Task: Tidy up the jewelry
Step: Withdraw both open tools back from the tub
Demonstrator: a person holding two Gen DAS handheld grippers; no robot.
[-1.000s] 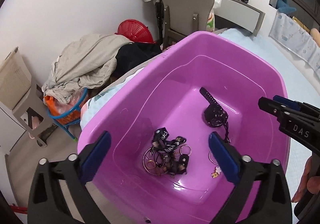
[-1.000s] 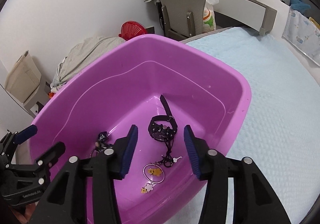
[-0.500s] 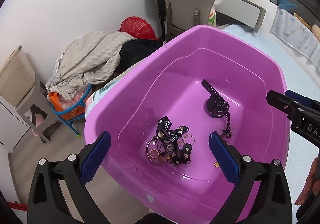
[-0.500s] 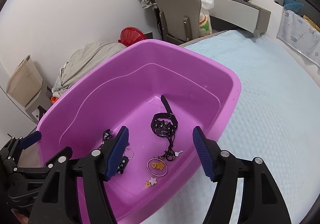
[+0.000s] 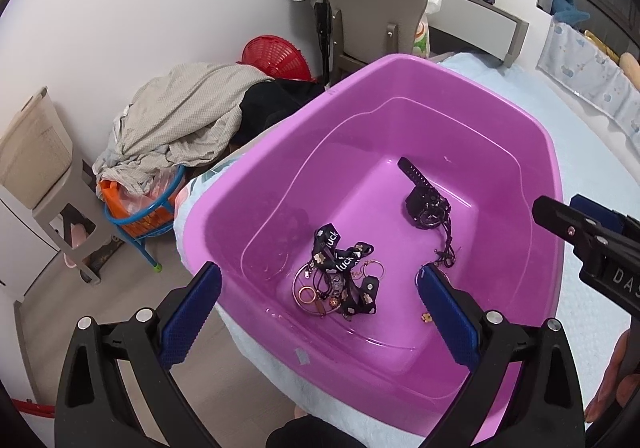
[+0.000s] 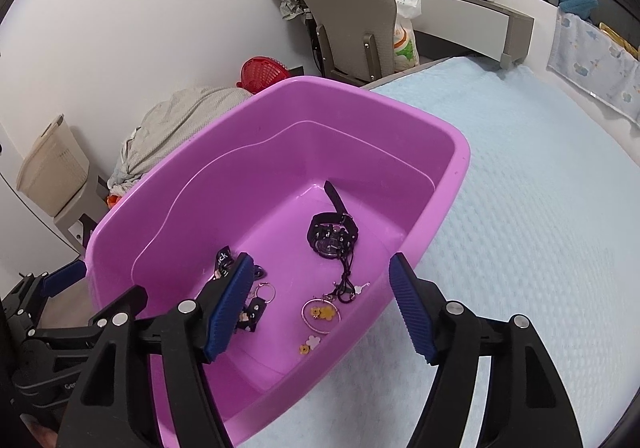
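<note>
Lying on the purple tub (image 6: 448, 151) floor: one black watch (image 6: 331, 236), one tangled lanyard-and-rings cluster (image 5: 340, 280), one ring with yellow charms (image 6: 321, 315), two loose flower charms. Left gripper (image 5: 320, 312) and right gripper (image 6: 320, 308) jaws released, empty, above the near rim. Bed (image 6: 540, 248) clear rightward.

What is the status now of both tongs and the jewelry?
Left tongs open, empty. Right tongs open, empty. Jewelry pile, black watch and ring charm lie in purple tub. Nothing blocks.
</note>
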